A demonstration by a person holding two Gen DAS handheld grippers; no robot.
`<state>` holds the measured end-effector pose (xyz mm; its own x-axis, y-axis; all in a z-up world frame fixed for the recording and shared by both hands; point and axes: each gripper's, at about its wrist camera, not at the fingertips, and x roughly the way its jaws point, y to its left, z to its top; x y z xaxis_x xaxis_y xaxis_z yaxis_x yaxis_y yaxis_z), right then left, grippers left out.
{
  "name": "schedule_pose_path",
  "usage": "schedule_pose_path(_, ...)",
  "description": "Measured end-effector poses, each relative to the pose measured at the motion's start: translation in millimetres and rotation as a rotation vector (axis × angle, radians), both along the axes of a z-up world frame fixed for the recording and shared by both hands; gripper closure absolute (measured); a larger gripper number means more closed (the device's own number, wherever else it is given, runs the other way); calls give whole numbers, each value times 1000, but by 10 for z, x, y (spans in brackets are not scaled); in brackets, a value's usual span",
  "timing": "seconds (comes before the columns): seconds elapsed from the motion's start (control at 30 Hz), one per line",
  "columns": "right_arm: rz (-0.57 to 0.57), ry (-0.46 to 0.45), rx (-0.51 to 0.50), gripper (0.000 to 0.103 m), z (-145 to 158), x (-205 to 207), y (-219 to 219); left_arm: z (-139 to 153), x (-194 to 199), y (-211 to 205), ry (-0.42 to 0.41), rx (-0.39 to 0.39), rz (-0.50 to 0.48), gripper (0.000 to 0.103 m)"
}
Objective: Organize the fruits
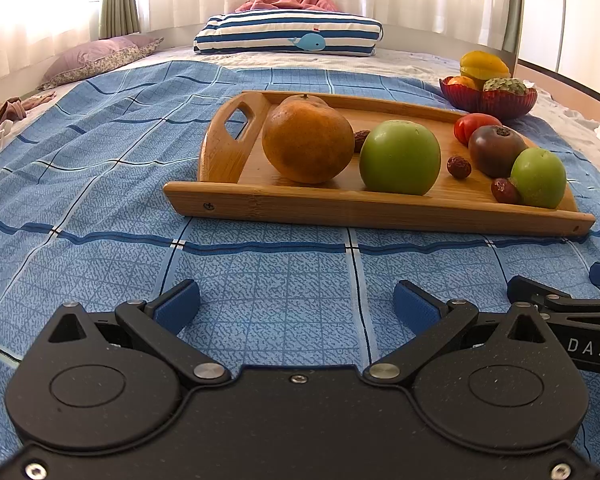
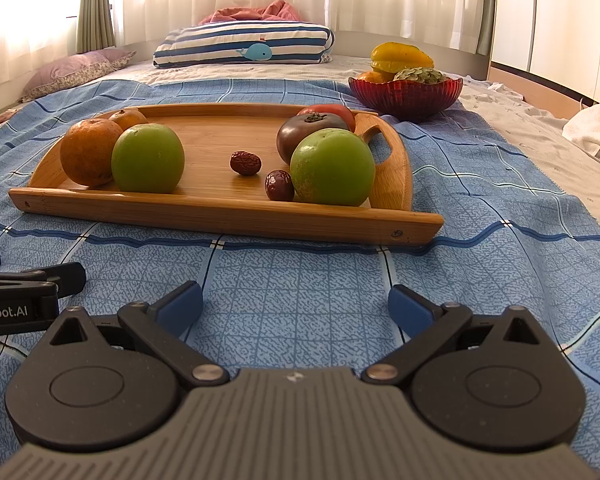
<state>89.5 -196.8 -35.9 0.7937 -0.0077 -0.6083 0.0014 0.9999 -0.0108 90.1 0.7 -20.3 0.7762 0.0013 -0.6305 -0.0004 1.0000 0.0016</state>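
The fruits are gathered on the wooden tray point(image 2: 219, 210) on the blue bedspread point(image 2: 300, 280), well ahead of the left gripper point(image 1: 295, 300) and right gripper point(image 2: 295, 300), whose jaws are spread apart, empty.

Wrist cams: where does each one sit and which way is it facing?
Left wrist: on the left gripper, low over the blue bedspread, facing the wooden tray's left end; own open fingers show, right gripper at the right edge.
Right wrist: on the right gripper, facing the tray's right end; own open fingers show, left gripper at the left edge.
Shared: tray, fruit, red bowl, whale pillow.
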Motion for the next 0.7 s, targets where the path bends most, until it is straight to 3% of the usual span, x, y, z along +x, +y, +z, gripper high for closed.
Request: schedule_pose_path(0.7,0,-1,-1,0,-4,-2,2,-11,-4,2,-7,0,3,0)
